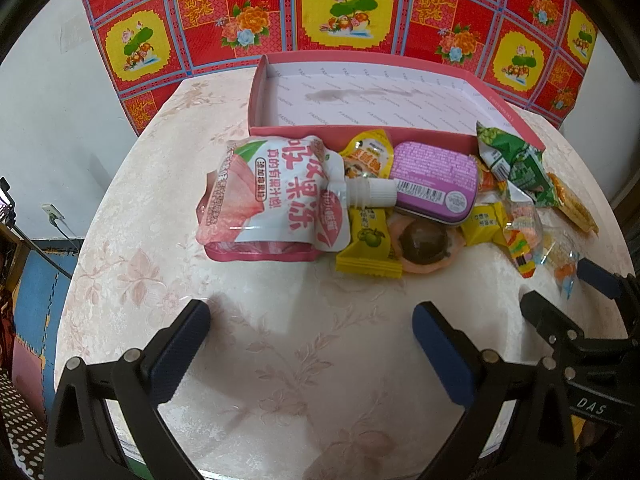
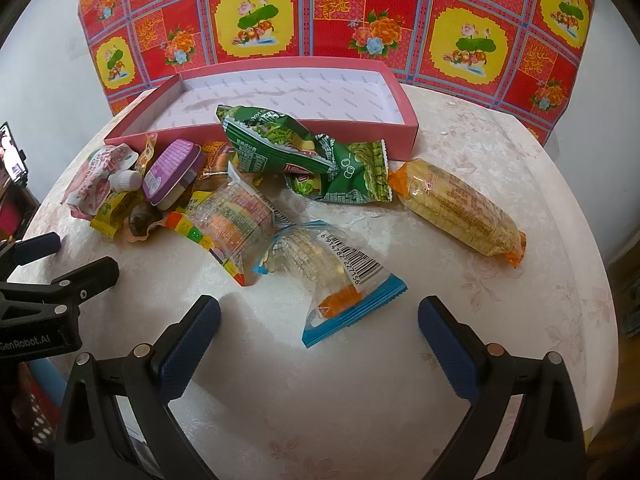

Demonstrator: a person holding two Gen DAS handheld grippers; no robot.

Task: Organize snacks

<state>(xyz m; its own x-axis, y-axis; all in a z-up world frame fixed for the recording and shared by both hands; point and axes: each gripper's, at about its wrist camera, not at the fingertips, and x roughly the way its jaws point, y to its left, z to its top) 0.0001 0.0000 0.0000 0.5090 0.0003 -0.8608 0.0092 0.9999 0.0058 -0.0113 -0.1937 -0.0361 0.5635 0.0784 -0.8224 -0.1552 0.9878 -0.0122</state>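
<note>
A shallow pink box [image 1: 360, 130] [image 2: 280, 142] stands with nothing in it at the back of the round table. In front of it lies a heap of snacks: a pink-and-white jelly pouch [image 1: 276, 196] [image 2: 100, 184], a purple tin [image 1: 434, 182] [image 2: 172, 178], yellow candy packs [image 1: 368, 246], green pea bags [image 1: 516, 160] [image 2: 304, 152], a rainbow candy pack [image 2: 236, 220], a blue-edged clear packet [image 2: 336, 280] and an orange-ended wafer pack [image 2: 460, 212]. My left gripper [image 1: 312, 336] hovers open short of the pouch. My right gripper [image 2: 320, 332] is open, just behind the blue-edged packet.
The table [image 1: 280, 360] has a pale floral cover and a round edge. A red and yellow patterned cloth [image 1: 344, 12] hangs behind the box. The floor at left holds blue mats and a wall socket [image 1: 52, 212]. Each gripper shows in the other's view.
</note>
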